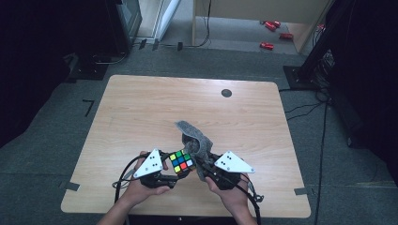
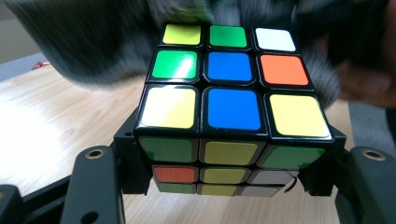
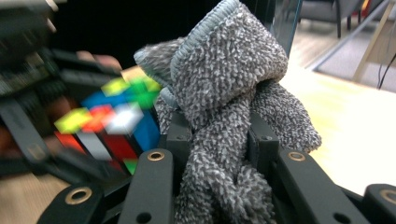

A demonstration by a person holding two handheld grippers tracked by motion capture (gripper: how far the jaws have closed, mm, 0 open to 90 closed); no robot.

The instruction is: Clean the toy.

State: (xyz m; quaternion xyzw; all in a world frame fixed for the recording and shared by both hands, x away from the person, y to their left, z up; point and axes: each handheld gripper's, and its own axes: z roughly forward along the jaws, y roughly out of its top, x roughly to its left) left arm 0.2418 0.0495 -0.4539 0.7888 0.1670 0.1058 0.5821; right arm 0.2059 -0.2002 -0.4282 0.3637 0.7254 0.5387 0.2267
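Note:
A scrambled Rubik's cube [image 1: 182, 161] is held just above the wooden table [image 1: 141, 108] near its front edge. My left gripper [image 1: 174, 172] is shut on the cube [image 2: 231, 112], its jaws clamping the lower sides. A grey terry cloth [image 1: 195, 138] rises beside the cube's right face, touching it. My right gripper [image 1: 202, 168] is shut on the cloth [image 3: 224, 116], which bunches between its jaws and folds over on top. From the right gripper view the cube [image 3: 112, 123] lies blurred at the left, close against the cloth.
A round dark grommet [image 1: 226, 93] sits in the table near the far edge. Beyond the table on the floor lie small red objects [image 1: 272, 35], cables [image 1: 305, 110] and dark equipment stands [image 1: 324, 42]. Both of the person's hands rest at the front edge.

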